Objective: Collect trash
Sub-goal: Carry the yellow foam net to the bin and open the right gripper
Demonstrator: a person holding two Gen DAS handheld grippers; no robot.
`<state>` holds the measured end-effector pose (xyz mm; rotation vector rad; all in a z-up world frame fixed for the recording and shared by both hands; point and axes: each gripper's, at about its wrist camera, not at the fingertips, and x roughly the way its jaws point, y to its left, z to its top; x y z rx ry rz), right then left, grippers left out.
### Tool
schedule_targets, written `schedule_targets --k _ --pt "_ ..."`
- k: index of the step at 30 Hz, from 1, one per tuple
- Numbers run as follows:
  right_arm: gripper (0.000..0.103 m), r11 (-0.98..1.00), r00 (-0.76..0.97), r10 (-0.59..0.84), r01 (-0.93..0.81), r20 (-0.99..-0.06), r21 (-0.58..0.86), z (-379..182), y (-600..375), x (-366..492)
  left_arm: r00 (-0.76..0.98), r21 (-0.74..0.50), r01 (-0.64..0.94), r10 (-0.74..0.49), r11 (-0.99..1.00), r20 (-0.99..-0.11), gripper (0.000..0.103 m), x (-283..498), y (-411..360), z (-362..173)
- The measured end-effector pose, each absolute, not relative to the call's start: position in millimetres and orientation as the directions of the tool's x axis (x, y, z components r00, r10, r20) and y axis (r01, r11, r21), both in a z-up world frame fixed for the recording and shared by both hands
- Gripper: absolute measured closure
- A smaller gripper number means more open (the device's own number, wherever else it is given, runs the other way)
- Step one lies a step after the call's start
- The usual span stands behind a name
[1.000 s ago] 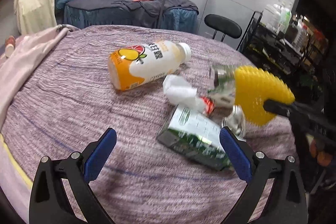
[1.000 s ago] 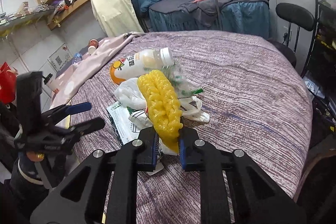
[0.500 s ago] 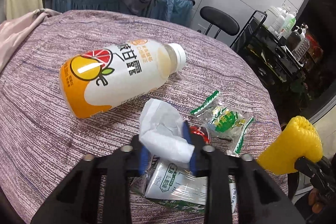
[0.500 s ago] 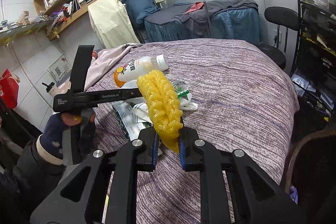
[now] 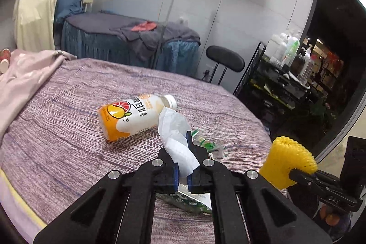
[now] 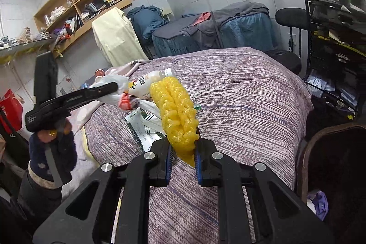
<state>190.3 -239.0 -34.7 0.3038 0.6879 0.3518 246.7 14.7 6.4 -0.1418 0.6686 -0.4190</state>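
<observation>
My left gripper (image 5: 181,164) is shut on a crumpled white tissue (image 5: 176,129) and holds it just above the purple-clothed round table (image 5: 68,129). In the right wrist view the left gripper (image 6: 112,87) shows at the left, with the tissue (image 6: 107,80) and a red scrap (image 6: 124,103) hanging at its tips. My right gripper (image 6: 183,152) is shut on a yellow foam net (image 6: 175,111), also seen as the foam net (image 5: 288,157) off the table's right edge. An orange-and-white bottle (image 5: 132,116) lies on its side. A green-white packet (image 6: 141,127) and a clear wrapper (image 5: 205,143) lie beside it.
A pink cloth (image 5: 22,74) drapes the table's left side. Behind stand a black stool (image 5: 225,60), a black rack with bottles (image 5: 286,74) and a covered bed (image 5: 128,45). A dark chair back (image 6: 324,141) is at the right. A person's gloved hand (image 6: 52,148) holds the left gripper.
The left gripper went from wide open to shut on the tissue and lifted it off the pile. The right gripper carried the yellow foam net sideways, away from the trash.
</observation>
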Motion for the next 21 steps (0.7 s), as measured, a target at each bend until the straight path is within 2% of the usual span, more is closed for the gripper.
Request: schedule_targets --k 8,21 --pt "0.087 0.902 0.76 0.383 -0.187 -0.524 0.388 -22 -261 158 0.794 -0.204 0.306 -0.367 0.93 -0.484 0.098 197 23 36" --pt "0.086 0.903 0.801 0.327 -0.108 -0.501 0.416 -16 -300 112 0.799 -0.23 0.354 -0.42 0.907 -0.429 0.098 149 7 50"
